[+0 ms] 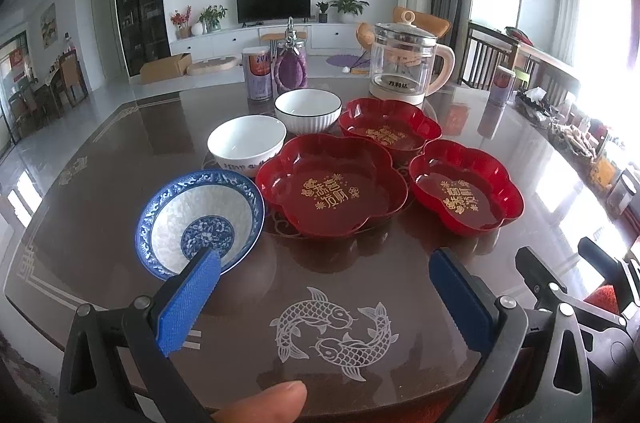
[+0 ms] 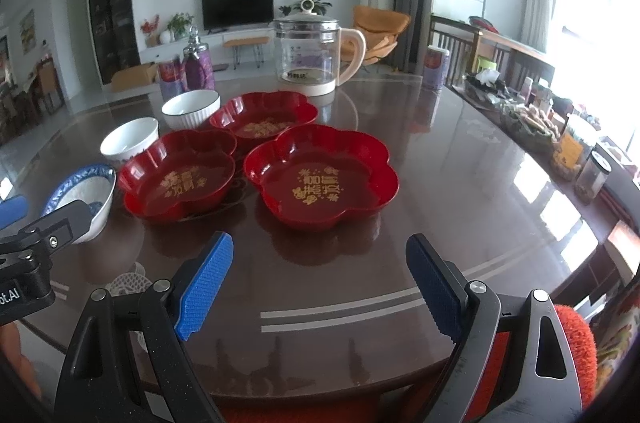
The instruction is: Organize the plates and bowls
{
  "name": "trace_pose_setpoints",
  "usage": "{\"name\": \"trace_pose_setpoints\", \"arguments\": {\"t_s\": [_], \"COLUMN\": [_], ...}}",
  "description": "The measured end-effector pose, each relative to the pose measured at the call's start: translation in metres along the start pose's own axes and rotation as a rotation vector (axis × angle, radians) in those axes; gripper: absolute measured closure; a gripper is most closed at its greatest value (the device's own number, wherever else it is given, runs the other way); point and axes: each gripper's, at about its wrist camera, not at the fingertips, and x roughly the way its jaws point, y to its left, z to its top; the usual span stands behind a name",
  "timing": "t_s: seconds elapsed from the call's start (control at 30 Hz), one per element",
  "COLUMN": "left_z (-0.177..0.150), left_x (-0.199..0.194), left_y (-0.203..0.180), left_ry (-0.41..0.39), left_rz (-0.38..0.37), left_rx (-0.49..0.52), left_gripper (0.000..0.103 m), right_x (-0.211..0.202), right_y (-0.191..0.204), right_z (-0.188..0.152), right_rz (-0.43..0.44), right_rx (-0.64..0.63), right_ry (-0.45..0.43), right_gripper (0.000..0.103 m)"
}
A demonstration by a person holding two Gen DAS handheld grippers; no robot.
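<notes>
My two grippers wait over the shiny brown table [image 1: 480,151].

My left gripper [image 1: 324,287] and right gripper [image 2: 320,275] both have bumpy blue fingers spread apart, holding nothing. Flower-shaped red plates [image 2: 320,179] and round bowls [image 1: 200,219] sit ahead.

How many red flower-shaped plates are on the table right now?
3. Near red plate beside the blue-patterned bowl, right red plate, far red plate before the kettle. None looks hidden.
</notes>
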Motion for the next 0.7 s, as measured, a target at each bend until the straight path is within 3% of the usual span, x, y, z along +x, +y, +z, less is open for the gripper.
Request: {"name": "trace_pose_setpoints", "arguments": {"t_s": [0.7], "left_z": [-0.0019], "left_x": [0.0025], "left_y": [0.0002], "left_ry": [0.008], "left_rz": [0.003], "left_rx": [0.002], "left_gripper": [0.000], "right_x": [-0.0007], "right_y": [0.0007], "right_z": [0.0009], "right_rz": [0.001], "right_rx": [0.001], "right_ry": [-0.004], "right_gripper": [0.012]}}
